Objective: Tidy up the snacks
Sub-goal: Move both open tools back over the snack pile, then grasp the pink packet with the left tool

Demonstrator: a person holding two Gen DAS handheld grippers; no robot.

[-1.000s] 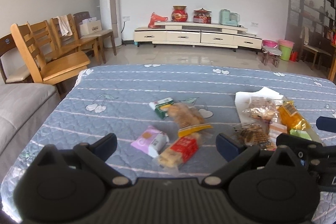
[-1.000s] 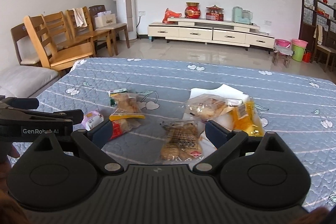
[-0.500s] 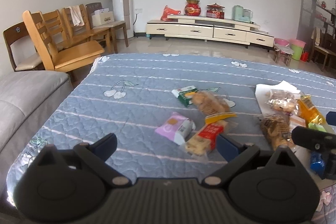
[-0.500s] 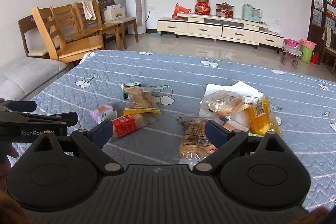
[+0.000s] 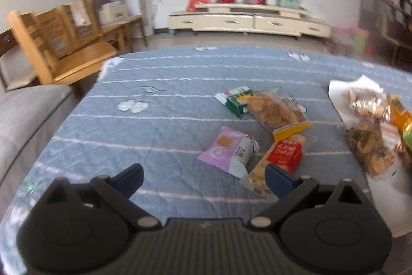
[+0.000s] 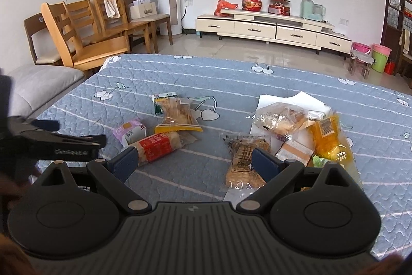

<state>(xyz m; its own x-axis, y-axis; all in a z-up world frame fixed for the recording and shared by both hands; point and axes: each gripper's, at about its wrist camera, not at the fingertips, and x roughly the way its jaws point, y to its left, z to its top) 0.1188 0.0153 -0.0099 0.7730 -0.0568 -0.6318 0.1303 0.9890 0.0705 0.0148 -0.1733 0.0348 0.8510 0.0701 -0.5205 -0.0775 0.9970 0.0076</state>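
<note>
Both grippers, left gripper [image 5: 203,178] and right gripper [image 6: 192,162], gape empty over the quilt [image 6: 257,74], where the light, crinkly purple snack packet [image 5: 229,149] (slippery film) wants pinching at its sealed end.

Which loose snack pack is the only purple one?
The purple-and-white packet, lying flat on the blue quilt just left of the red-labelled biscuit pack; the other loose packs are green, yellow or red.
</note>
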